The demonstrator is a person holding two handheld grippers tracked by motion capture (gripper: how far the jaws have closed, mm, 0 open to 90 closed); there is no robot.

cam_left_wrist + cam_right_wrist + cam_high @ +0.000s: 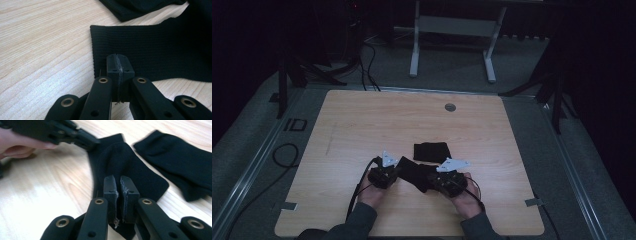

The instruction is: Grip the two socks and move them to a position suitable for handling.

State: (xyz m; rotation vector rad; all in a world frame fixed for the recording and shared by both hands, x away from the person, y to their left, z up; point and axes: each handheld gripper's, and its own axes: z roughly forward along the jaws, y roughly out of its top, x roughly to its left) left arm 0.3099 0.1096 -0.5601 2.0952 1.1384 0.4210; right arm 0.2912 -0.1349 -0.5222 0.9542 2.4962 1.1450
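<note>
A black sock (412, 172) lies near the table's front middle, stretched between my two grippers. My left gripper (398, 167) is shut on the cuff end; its pads (113, 66) meet over the ribbed cuff's edge (155, 52). My right gripper (428, 175) is shut on the other end, with dark fabric pinched between its pads (110, 190), and the sock (117, 160) runs away from it towards the left gripper (92, 141). A second black sock (431, 150) (175, 160) (140, 7) lies folded flat just beyond.
The wooden table (362, 125) has a grey round grommet (450, 107) near its far edge. Tape marks sit at its front corners (287, 205). A black cable (357, 192) trails from the left gripper. A white desk frame (414, 55) stands on the floor beyond.
</note>
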